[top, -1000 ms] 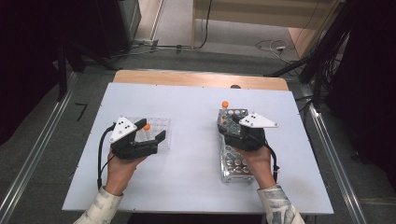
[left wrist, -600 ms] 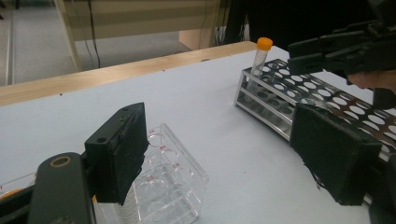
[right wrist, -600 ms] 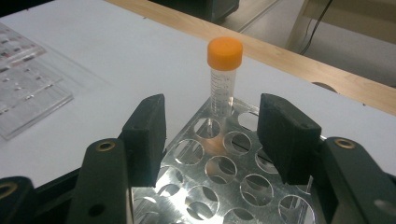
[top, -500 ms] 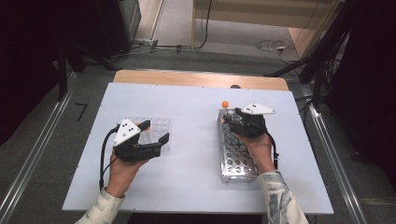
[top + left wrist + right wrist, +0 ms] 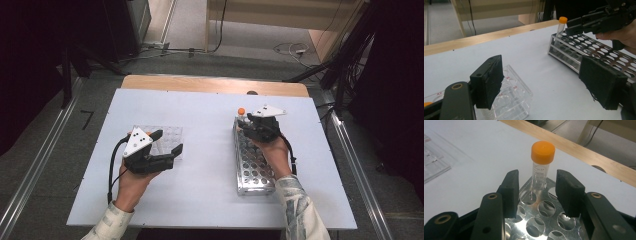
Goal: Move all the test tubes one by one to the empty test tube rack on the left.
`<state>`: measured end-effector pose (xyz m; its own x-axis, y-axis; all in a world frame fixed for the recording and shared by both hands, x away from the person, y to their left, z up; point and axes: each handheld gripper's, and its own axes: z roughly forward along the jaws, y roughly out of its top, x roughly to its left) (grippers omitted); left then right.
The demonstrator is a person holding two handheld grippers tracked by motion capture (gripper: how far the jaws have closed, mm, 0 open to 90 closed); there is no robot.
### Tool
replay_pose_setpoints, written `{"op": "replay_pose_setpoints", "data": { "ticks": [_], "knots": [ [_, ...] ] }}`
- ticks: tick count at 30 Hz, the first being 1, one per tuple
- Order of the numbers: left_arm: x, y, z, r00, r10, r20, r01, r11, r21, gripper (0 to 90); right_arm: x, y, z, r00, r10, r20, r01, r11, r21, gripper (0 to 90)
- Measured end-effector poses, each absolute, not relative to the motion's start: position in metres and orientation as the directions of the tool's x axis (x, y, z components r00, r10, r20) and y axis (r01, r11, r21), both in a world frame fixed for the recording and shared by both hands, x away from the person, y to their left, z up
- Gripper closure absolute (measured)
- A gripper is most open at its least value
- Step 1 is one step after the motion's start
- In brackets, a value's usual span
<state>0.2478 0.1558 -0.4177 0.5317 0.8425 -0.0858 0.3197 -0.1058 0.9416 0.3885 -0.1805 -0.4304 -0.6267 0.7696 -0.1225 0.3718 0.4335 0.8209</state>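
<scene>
An orange-capped tube (image 5: 540, 167) stands upright in a far corner hole of the metal rack (image 5: 252, 165) on the white tabletop (image 5: 210, 115). The right tongs (image 5: 537, 192) gape just before it, apart. The left tongs (image 5: 544, 83) hang wide open over a clear plastic tray (image 5: 515, 100).

"a2" on clear well plate (image 5: 511, 100)

A clear tube with an orange cap (image 5: 542, 165) stands upright in a corner hole of a perforated metal rack (image 5: 541, 217). The right claw (image 5: 539, 191) sits just short of it, jaws apart, above a white tabletop (image 5: 474, 152).
</scene>
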Motion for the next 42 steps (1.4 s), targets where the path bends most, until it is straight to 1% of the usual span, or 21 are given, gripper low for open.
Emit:
{"op": "replay_pose_setpoints", "data": {
  "ticks": [6,10,13,17,26,32,42],
  "knots": [
    [0.248,0.156,-0.418,0.531,0.843,-0.087,0.32,-0.105,0.942,20.0,0.396,-0.175,-0.431,-0.624,0.77,-0.137,0.386,0.455,0.802,56.6],
    [0.248,0.156,-0.418,0.531,0.843,-0.087,0.321,-0.106,0.941,20.1,0.398,-0.172,-0.432,-0.63,0.765,-0.134,0.383,0.456,0.803,60.9],
    [0.248,0.155,-0.419,0.533,0.842,-0.084,0.323,-0.11,0.94,20.2,0.401,-0.167,-0.432,-0.625,0.767,-0.148,0.388,0.47,0.793,61.9],
    [0.248,0.154,-0.419,0.536,0.84,-0.085,0.324,-0.112,0.939,20.3,0.404,-0.164,-0.432,-0.6,0.783,-0.164,0.397,0.47,0.788,71.1],
    [0.248,0.153,-0.421,0.539,0.838,-0.084,0.327,-0.116,0.938,20.3,0.405,-0.168,-0.431,-0.609,0.783,-0.13,0.405,0.447,0.797,72.3],
    [0.248,0.153,-0.422,0.537,0.84,-0.082,0.331,-0.12,0.936,20.3,0.404,-0.172,-0.428,-0.605,0.791,-0.091,0.404,0.404,0.821,72.3],
    [0.248,0.153,-0.422,0.537,0.839,-0.084,0.331,-0.119,0.936,20.4,0.401,-0.175,-0.426,-0.6,0.795,-0.088,0.402,0.394,0.826,72.3]
  ]
}}
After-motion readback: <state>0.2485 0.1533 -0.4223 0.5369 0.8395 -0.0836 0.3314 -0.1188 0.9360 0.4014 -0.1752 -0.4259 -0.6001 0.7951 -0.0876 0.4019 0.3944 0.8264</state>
